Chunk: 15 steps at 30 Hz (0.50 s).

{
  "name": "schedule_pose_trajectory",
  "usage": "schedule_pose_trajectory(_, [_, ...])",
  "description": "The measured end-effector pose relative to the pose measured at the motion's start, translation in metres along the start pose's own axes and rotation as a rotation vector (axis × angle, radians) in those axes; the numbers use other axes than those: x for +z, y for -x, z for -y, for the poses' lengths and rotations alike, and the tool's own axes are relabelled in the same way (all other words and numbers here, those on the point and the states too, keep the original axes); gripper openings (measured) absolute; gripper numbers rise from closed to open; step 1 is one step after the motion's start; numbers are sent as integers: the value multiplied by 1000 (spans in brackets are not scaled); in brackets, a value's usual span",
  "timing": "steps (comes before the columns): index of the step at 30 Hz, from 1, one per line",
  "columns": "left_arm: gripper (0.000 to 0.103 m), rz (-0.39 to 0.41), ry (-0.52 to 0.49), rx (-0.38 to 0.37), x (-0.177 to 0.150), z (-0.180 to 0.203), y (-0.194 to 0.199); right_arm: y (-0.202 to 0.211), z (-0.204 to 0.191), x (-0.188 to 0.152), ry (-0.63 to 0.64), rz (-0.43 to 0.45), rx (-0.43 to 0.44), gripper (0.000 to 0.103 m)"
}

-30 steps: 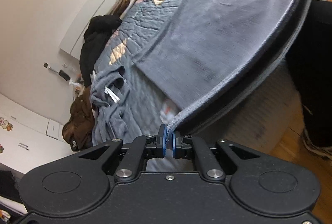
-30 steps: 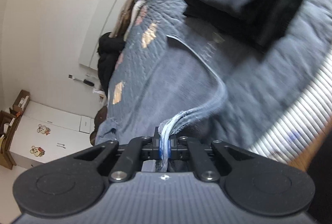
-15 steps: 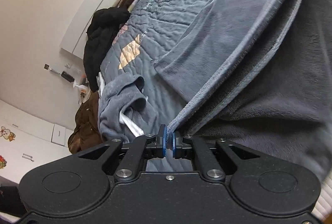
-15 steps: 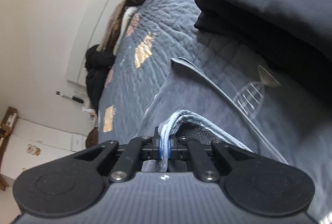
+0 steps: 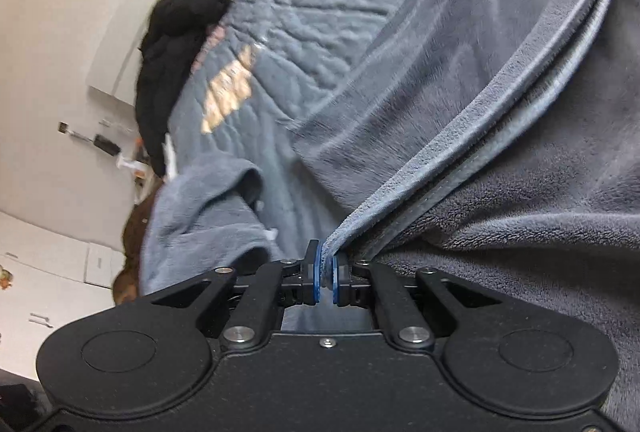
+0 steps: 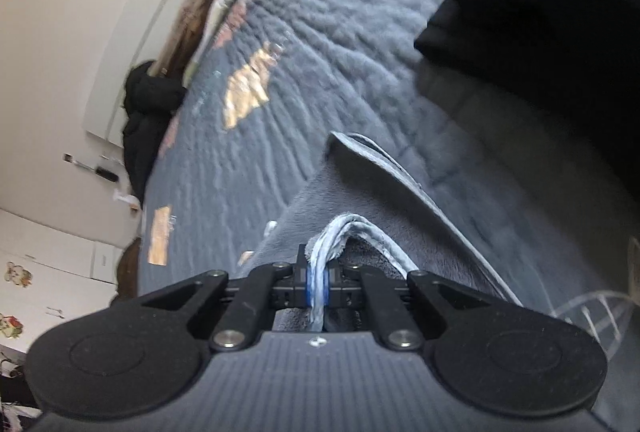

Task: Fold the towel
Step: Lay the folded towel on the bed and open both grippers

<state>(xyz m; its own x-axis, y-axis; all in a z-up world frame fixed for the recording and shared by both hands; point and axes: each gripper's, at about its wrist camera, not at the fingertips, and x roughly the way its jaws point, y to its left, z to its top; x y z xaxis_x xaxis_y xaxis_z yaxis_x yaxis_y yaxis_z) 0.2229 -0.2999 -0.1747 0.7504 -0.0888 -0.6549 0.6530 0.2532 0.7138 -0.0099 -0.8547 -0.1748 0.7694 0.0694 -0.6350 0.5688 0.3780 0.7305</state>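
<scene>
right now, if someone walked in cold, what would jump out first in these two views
The grey towel fills the right of the left wrist view, its hemmed edge pinched in the shut left gripper at bottom centre. In the right wrist view the right gripper is shut on a bunched pale edge of that towel. Behind both spreads a blue quilt with tan patches, and a dark folded pile sits top right.

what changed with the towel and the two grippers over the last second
Both grippers carried the grey towel forward and down over the quilted bed; it now drapes lower and closer. Unchanged: left gripper and right gripper stay shut on the towel's edge.
</scene>
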Motion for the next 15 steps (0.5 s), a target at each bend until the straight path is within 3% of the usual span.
schedule_pose_trajectory(5, [14, -42, 14, -28, -2, 1, -18, -31, 12, 10, -26, -54, -53, 8])
schedule_pose_trajectory(7, [29, -52, 6, -15, -7, -2, -17, -34, 15, 15, -22, -73, -77, 8])
schedule_pose_trajectory(9, [56, -54, 10, -21, -14, -11, -7, -28, 14, 21, 13, -85, -116, 14])
schedule_pose_trajectory(10, [58, -57, 15, -37, -18, -17, 1, -23, 12, 25, 40, -82, -134, 17])
schedule_pose_trajectory(11, [58, -57, 16, -49, -23, -22, 8, -16, 9, 29, 75, -80, -156, 26])
schedule_pose_trajectory(12, [59, -60, 21, -58, -28, -28, 17, -8, 5, 34, 111, -78, -181, 43])
schedule_pose_trajectory(14, [59, -73, 45, -71, -39, -39, 35, 10, -3, 42, 183, -65, -222, 60])
schedule_pose_trajectory(15, [61, -74, 68, -70, -45, -44, 46, 22, -7, 45, 217, -48, -236, 62])
